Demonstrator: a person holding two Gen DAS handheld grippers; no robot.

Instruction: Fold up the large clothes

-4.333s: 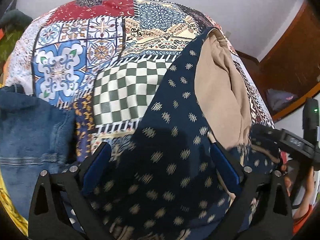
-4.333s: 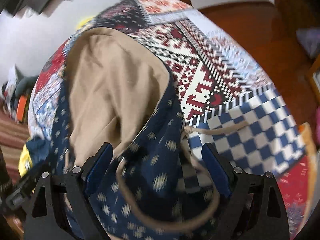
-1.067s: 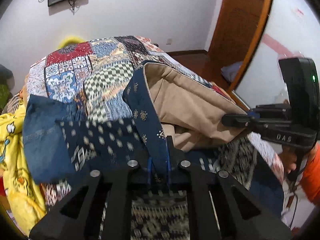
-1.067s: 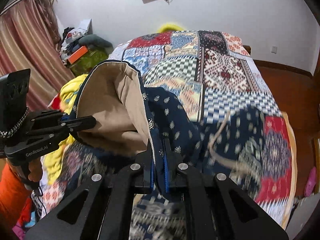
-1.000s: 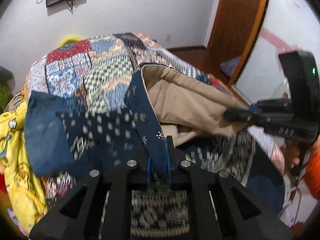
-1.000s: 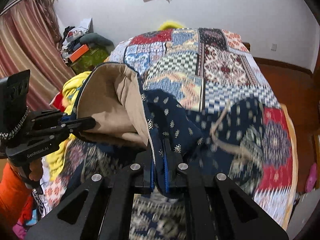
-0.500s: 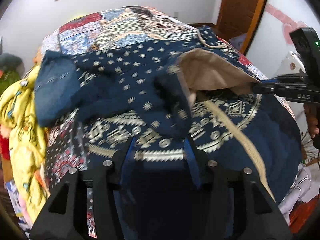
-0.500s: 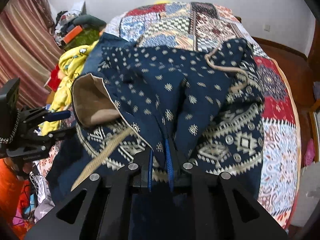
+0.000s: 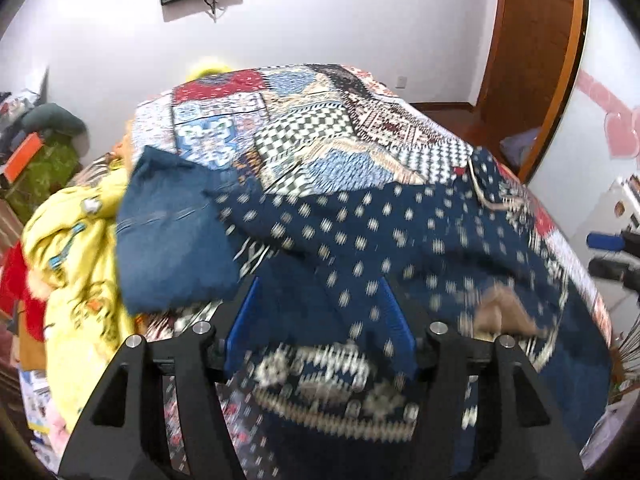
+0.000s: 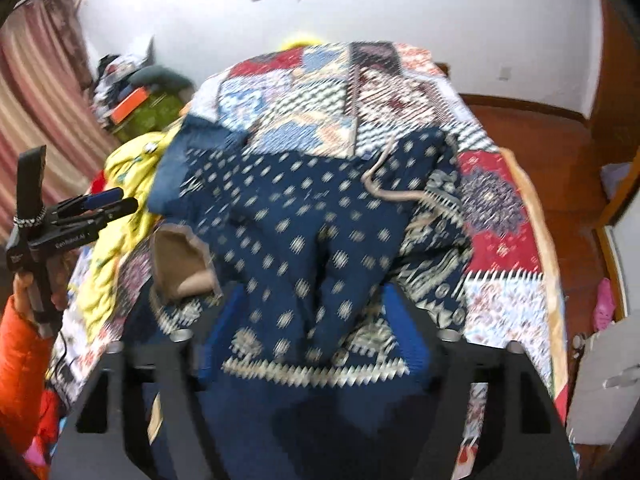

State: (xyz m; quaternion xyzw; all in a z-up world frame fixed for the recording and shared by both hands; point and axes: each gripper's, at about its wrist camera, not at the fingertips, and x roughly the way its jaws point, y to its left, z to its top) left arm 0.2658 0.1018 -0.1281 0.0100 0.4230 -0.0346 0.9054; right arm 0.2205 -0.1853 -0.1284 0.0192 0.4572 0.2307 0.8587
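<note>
Lying spread on the bed [image 10: 516, 248], over the patchwork quilt [image 9: 320, 128]: one large navy garment [image 10: 304, 216] with small cream motifs, a cream patterned band near the hem, and a tan lining [image 10: 176, 264] showing at one turned-up corner. Partly overlapping a blue denim piece [image 9: 168, 236] at the far left side; a yellow cloth [image 9: 76, 256] heaped beside that.

Left tongs [image 9: 316, 320] apart and opening, navy cloth seen between the blue pads but not pressed by them. Right tongs [image 10: 312, 332] also apart and opening wide, a raised fold of the garment between the pads, not clamped as far as the blurred picture allows to say. Left tongs visible also from the right wrist view, at the left edge, in a hand with an orange sleeve [image 10: 20, 372].

Probably soft and floppy, with some weight because of the lining; thick when doubled, so a deep bite needed. Not fragile, not slippery by the look, but likely to sag and drag on the quilt when lifted by one point only. Best hold, by judgement: two corners of the same edge, one for each tongs, at the firm hem band or the bound edge near the lining. Tan drawstring [image 10: 384, 184] loose on top, better not to catch.

Writing: white letters on the body of the left tongs in the right wrist view, too blurred to read. No label found on the garment.
</note>
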